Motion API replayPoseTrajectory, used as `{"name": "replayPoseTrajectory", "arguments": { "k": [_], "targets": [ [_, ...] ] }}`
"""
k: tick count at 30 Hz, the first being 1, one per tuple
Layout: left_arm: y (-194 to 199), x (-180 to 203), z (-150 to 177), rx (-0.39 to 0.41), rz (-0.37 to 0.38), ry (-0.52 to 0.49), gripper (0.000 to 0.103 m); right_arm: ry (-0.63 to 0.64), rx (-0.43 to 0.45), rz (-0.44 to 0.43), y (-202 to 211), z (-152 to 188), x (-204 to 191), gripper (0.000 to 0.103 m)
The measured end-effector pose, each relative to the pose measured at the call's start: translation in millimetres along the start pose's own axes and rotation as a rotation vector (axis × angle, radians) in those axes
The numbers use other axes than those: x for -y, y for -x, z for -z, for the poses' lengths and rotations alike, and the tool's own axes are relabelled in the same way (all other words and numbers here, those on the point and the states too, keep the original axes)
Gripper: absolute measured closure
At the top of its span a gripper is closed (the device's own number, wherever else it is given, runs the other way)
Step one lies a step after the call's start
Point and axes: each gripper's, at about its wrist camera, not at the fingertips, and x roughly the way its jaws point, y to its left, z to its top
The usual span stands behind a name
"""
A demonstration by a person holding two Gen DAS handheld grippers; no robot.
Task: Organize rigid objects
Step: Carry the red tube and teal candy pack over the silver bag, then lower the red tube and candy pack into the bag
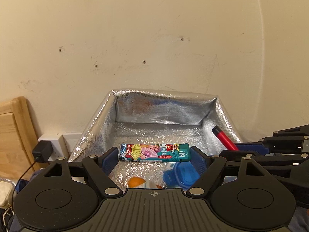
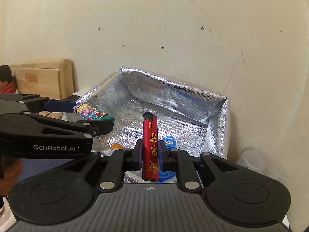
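My left gripper (image 1: 154, 155) is shut on a teal patterned lighter (image 1: 154, 152), held crosswise by its ends above the open silver foil bag (image 1: 92, 133). My right gripper (image 2: 150, 151) is shut on a red lighter (image 2: 150, 145) with gold characters, held upright over the same bag (image 2: 173, 100). The red lighter (image 1: 224, 138) and right gripper (image 1: 251, 150) show at the right in the left wrist view. The teal lighter (image 2: 92, 113) and left gripper (image 2: 77, 116) show at the left in the right wrist view.
Inside the bag lie a blue plastic piece (image 1: 179, 176) and an orange-and-white object (image 1: 138, 181). A wooden board (image 1: 13, 127) leans on the wall at left by a socket with a black plug (image 1: 41, 150). A clear plastic cup (image 2: 253, 159) sits right of the bag.
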Motion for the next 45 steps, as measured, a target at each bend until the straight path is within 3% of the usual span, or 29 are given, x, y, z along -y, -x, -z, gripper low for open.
{"name": "replayPoseTrajectory", "arguments": {
  "k": [17, 45],
  "targets": [
    [-49.6, -8.9, 4.2, -0.056, -0.012, 0.017, 0.023, -0.023, -0.046, 0.002, -55.7, 1.4, 16.6, 0.089],
    [-94.8, -15.7, 23.7, -0.131, -0.037, 0.023, 0.023, -0.049, -0.101, -0.013, -104.0, 11.7, 30.4, 0.089]
  ]
}}
